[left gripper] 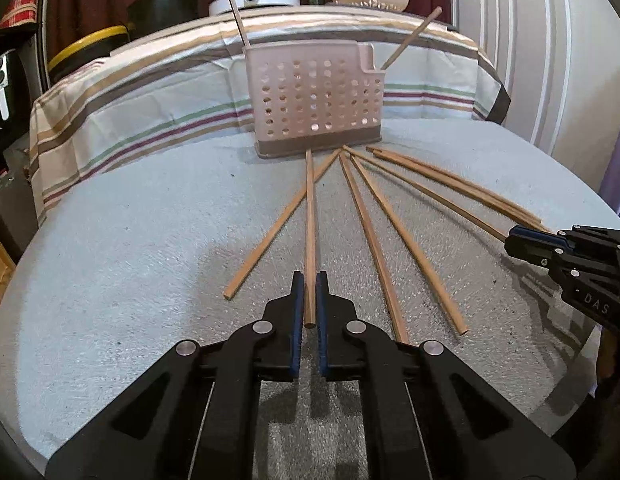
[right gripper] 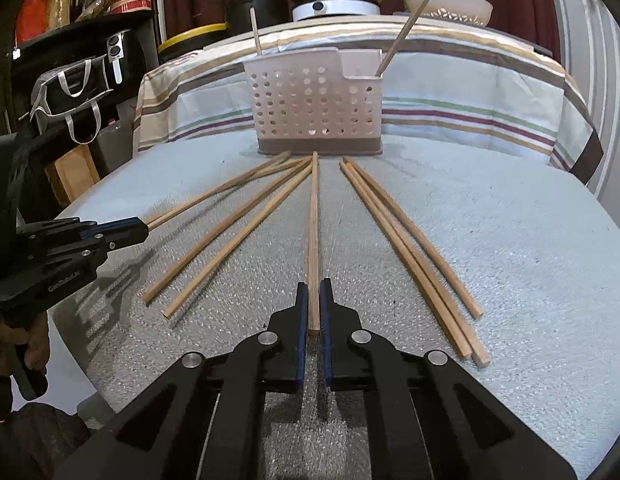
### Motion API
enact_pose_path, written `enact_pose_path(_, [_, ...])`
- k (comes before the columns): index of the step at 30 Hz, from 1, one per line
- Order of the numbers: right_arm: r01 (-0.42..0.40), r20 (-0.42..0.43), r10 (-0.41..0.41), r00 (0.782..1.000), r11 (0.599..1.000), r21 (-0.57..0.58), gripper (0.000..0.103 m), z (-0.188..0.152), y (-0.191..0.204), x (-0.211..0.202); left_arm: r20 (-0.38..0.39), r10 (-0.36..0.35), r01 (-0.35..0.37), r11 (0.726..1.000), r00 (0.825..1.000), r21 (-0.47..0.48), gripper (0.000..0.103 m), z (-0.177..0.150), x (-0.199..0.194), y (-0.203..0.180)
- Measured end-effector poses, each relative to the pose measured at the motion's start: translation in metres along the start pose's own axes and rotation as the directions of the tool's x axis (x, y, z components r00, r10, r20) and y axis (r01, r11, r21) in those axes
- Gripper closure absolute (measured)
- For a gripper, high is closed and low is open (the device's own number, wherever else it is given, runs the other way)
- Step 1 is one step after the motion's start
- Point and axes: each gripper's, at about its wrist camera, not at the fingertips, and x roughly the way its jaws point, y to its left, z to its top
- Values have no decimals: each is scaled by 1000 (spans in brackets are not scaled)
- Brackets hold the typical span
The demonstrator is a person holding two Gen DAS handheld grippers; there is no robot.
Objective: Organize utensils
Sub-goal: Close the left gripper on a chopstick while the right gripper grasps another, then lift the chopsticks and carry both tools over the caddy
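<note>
Both wrist cameras sit low over the table [left gripper: 110,280], facing the perforated utensil caddy [left gripper: 316,100] [right gripper: 316,100] from close range. The left view looks from its left side, the right from its right; both share the caddy and the fanned chopsticks [left gripper: 374,236] [right gripper: 230,240].

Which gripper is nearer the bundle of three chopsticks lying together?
Right. The right gripper, closed on a chopstick, sits just beside the three-chopstick bundle; the left gripper is farther off, across several other sticks.

Black jaws, blue pads [left gripper: 297,320], silver screws [left gripper: 263,326]
</note>
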Motion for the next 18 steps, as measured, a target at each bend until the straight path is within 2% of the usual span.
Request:
enact_pose_path(9, [13, 78, -13, 997, 1000, 4, 96, 14, 0, -21, 96, 29, -28, 1000, 995, -11, 97, 11, -25, 0])
enact_pose_path(18, [6, 152, -8, 988, 1000, 14, 96, 34, -1, -44, 185, 49, -43, 998, 982, -41, 97, 30, -49, 7])
